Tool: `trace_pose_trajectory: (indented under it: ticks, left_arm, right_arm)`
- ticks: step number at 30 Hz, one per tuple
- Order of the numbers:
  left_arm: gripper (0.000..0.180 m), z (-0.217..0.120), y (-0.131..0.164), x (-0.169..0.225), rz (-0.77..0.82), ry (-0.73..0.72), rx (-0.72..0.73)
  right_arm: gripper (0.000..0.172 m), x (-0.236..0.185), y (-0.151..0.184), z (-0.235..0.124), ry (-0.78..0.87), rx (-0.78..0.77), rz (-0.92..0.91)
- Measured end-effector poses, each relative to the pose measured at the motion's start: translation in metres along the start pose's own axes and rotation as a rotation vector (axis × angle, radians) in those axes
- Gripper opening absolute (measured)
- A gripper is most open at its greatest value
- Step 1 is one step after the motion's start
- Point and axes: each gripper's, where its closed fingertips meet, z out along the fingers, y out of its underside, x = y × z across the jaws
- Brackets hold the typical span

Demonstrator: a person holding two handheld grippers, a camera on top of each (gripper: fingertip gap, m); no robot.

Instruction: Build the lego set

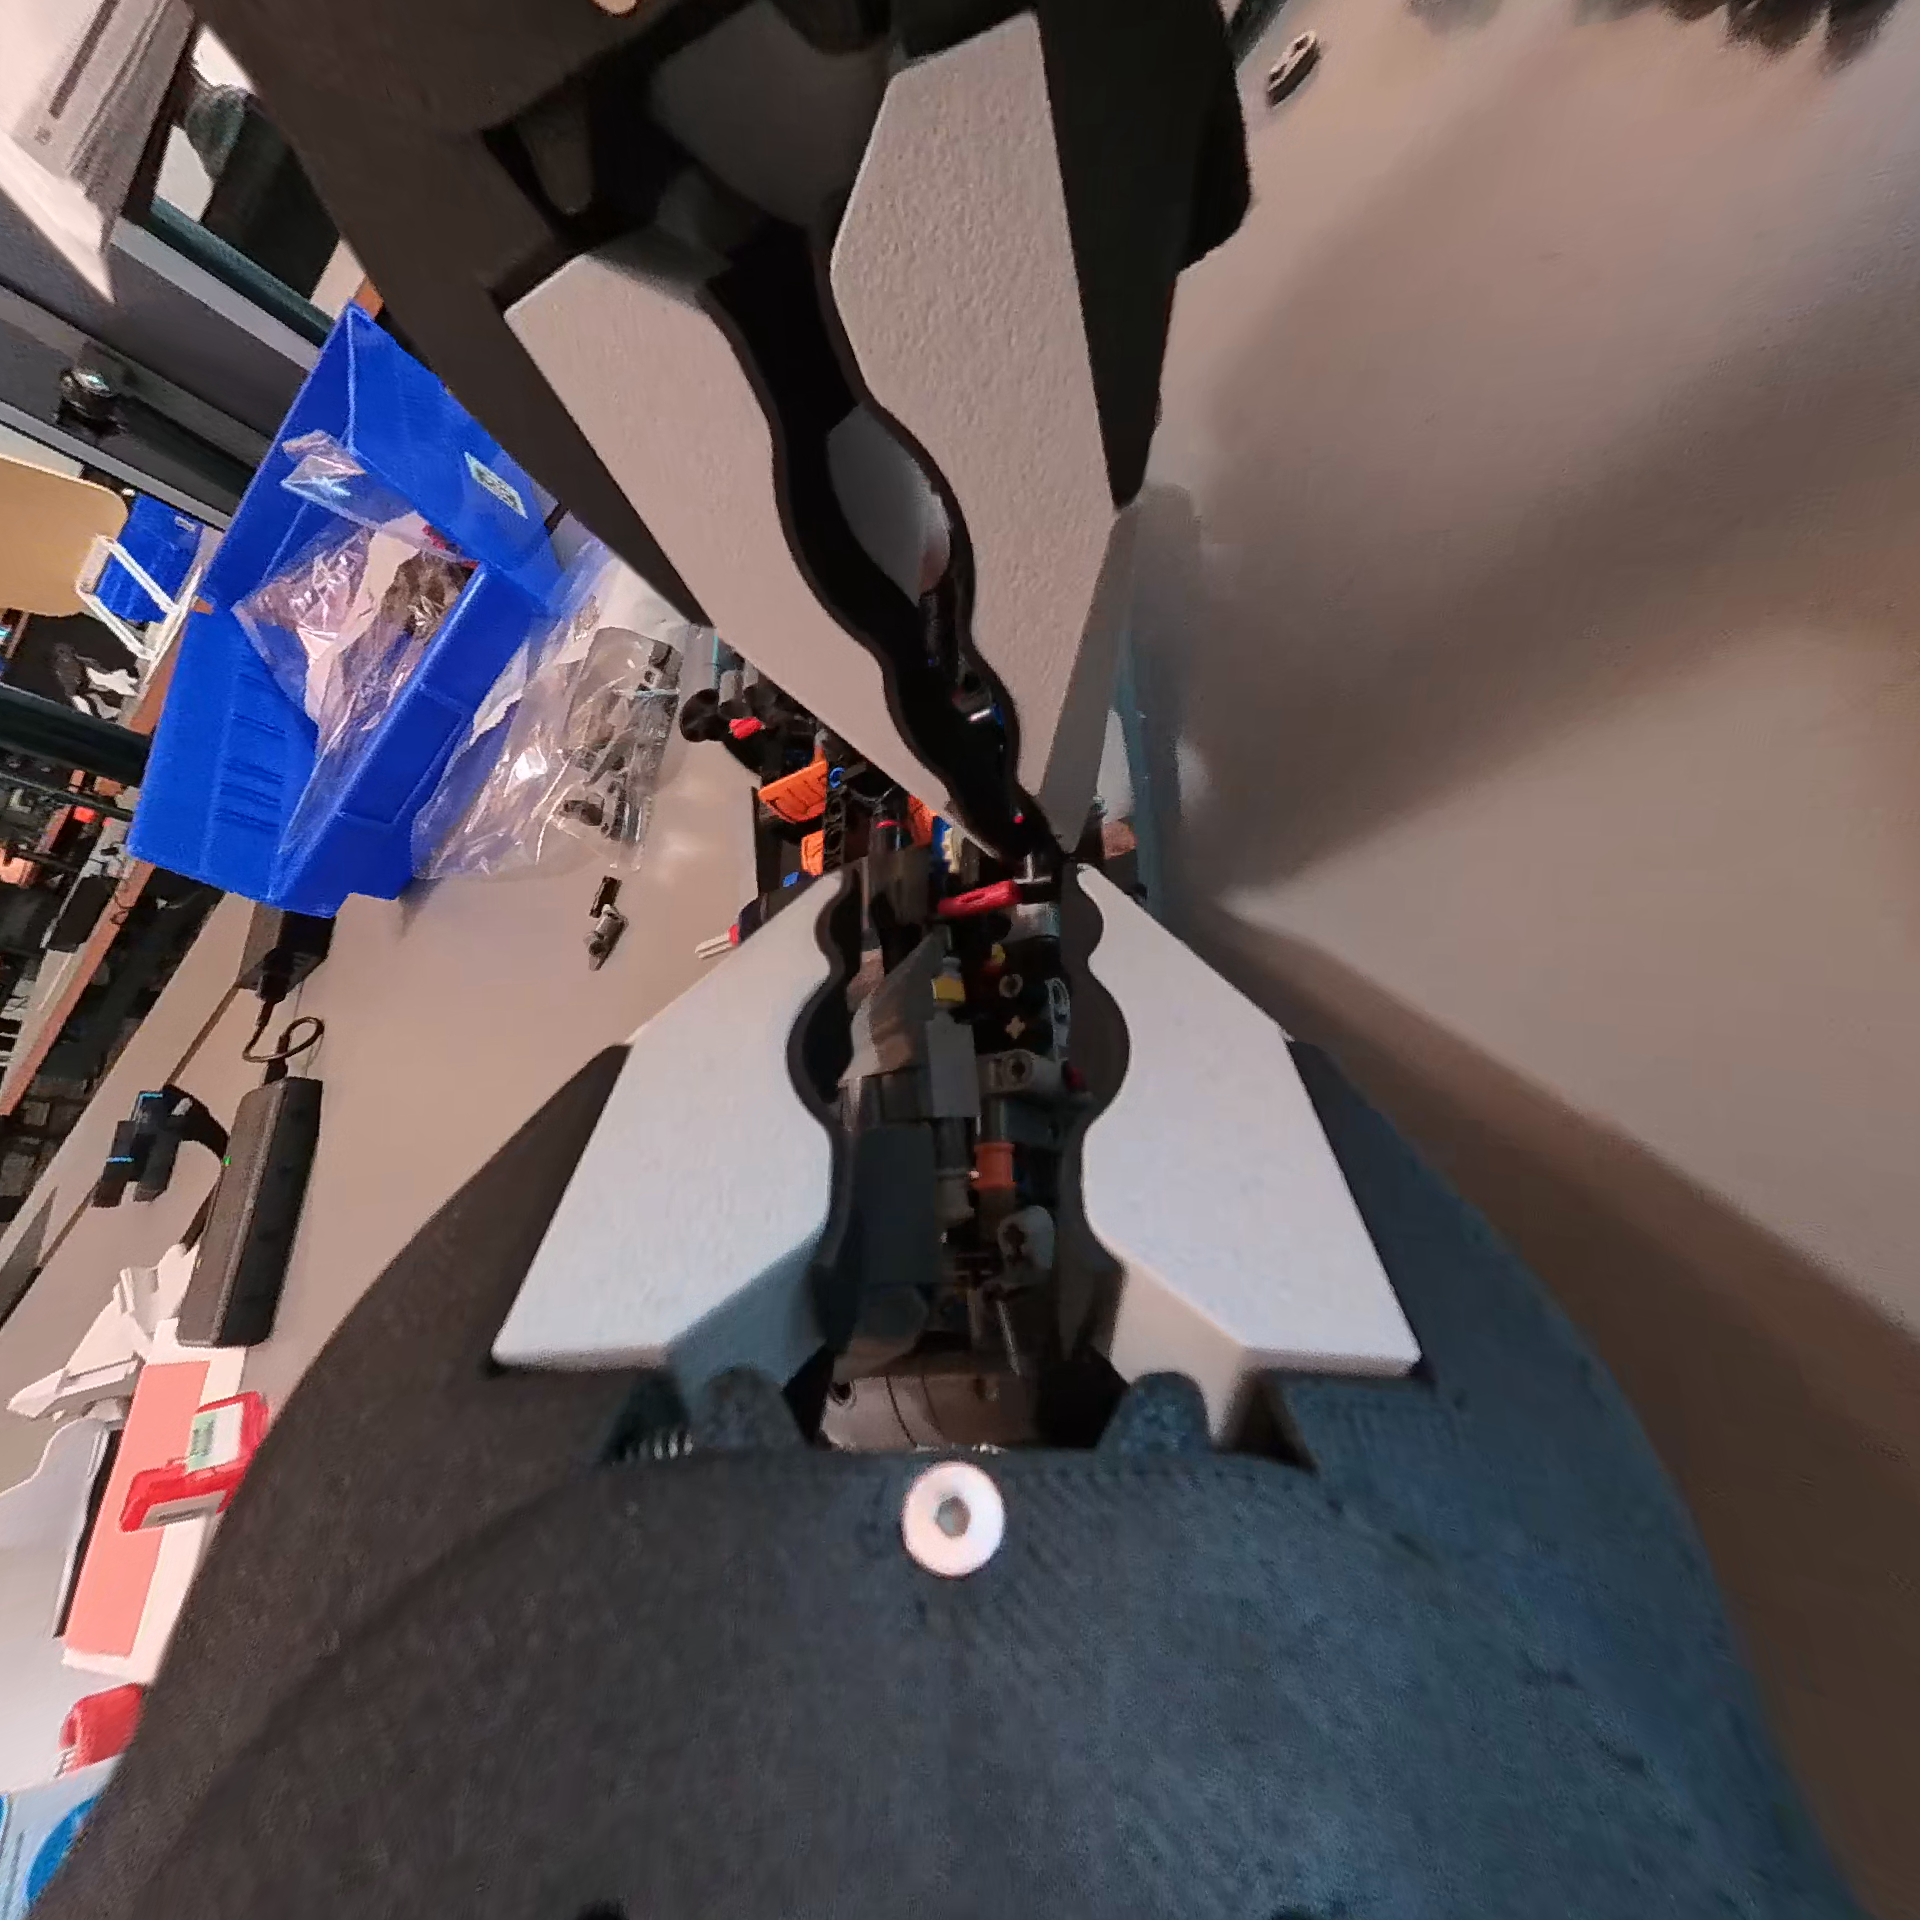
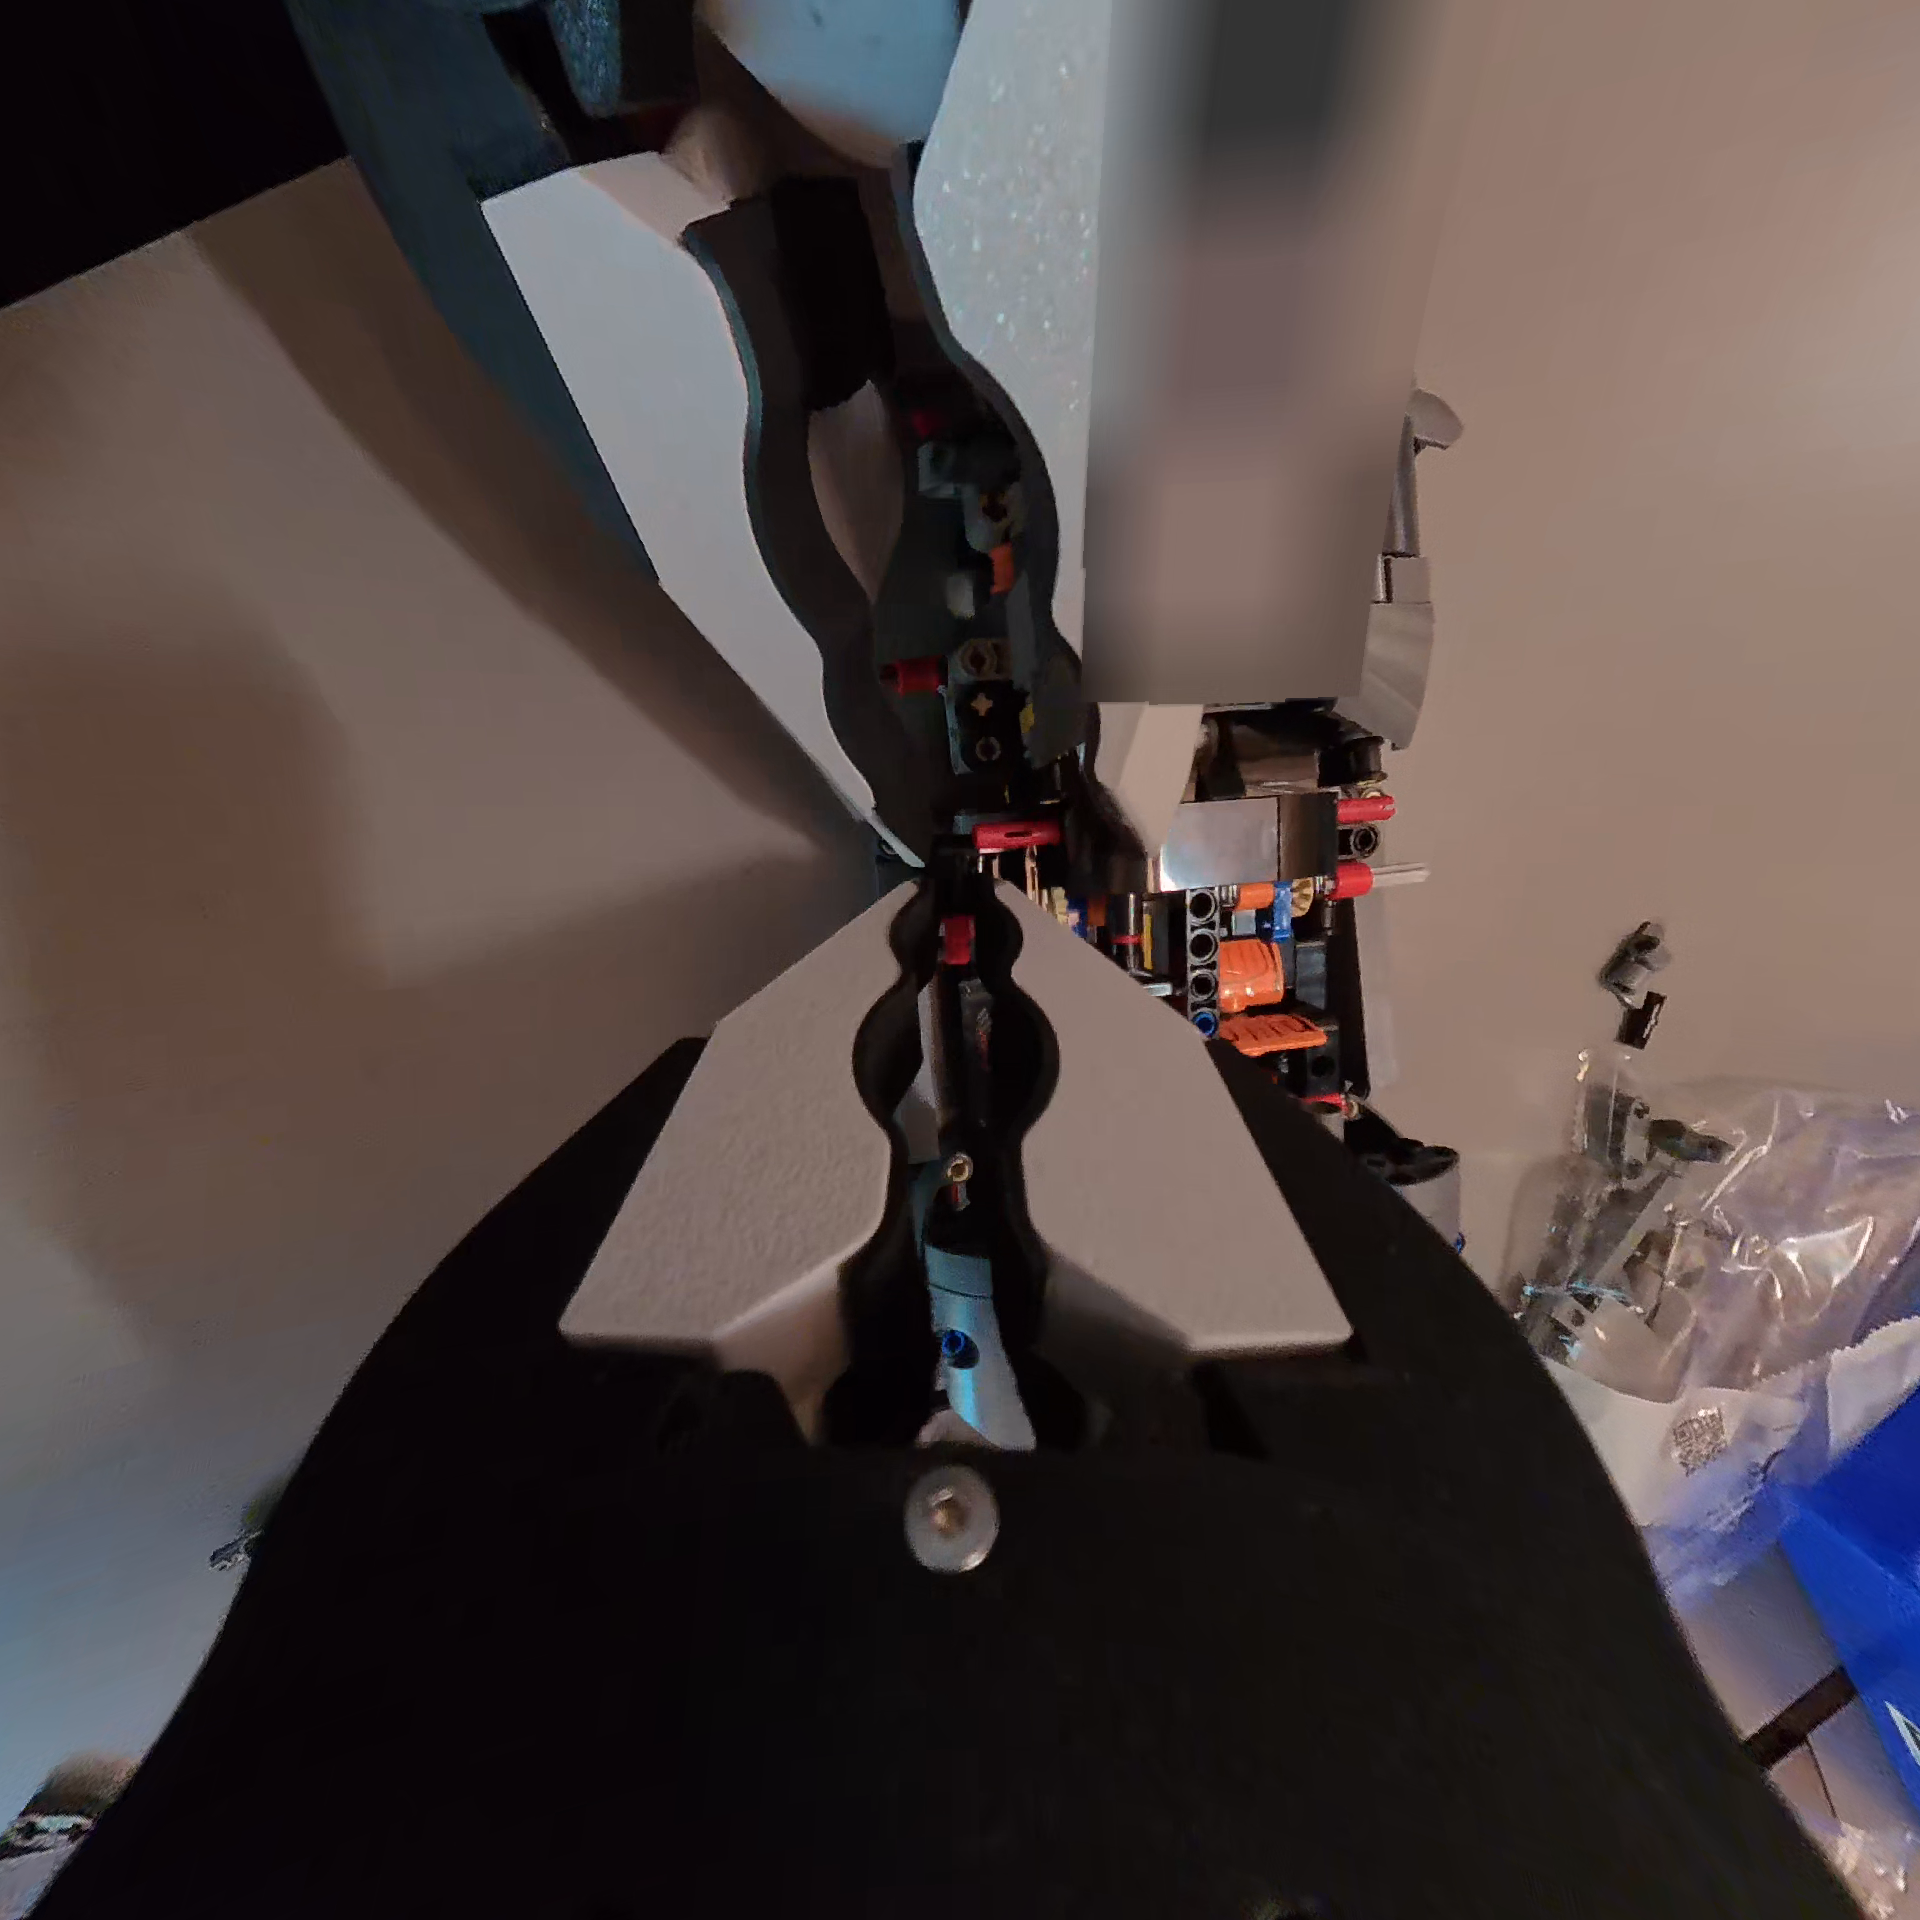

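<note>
Left wrist view: the left gripper [image 1: 961, 914] grips a brick-built model [image 1: 935, 1091] of grey and black studded plastic, its long axis running along the fingers, away from the camera. A blue bin [image 1: 312, 665] sits on the table [image 1: 468, 987].

Right wrist view: the right gripper [image 2: 956, 914] is clamped on a thin black beam [image 2: 971, 1039] with a red pin, meeting the left gripper tip to tip.

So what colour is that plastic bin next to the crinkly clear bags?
Bright blue. The bin shows best in the left wrist view, beside the clear bags.
</note>
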Motion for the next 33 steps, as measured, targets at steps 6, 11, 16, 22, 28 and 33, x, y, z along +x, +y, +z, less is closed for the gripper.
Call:
trace_pose_trajectory:
  ticks: [6,11,16,22,28,33]
  left_arm:
    - [0.037,-0.006,-0.003,0.002,-0.013,0.011,0.023]
    - [0.039,-0.003,0.000,0.001,-0.010,0.007,0.019]
    - [0.035,-0.003,0.000,0.001,-0.003,0.007,0.023]
    - [0.034,-0.002,0.003,0.002,0.022,0.022,0.016]
    - [0.031,-0.001,0.005,-0.001,0.039,0.002,0.017]
    - [0.034,-0.001,0.005,0.000,0.035,0.015,0.027]
  right_arm:
    - [0.003,-0.005,-0.004,-0.003,-0.044,0.022,-0.008]
    - [0.004,-0.001,-0.004,-0.001,-0.039,0.006,-0.012]
    - [0.004,-0.001,-0.004,-0.001,-0.052,0.022,-0.005]
    - [0.004,0.000,-0.010,-0.003,-0.067,0.056,-0.001]
    - [0.004,0.003,-0.010,-0.004,-0.064,0.055,0.009]
    - [0.004,0.003,-0.007,-0.003,-0.061,0.036,0.002]
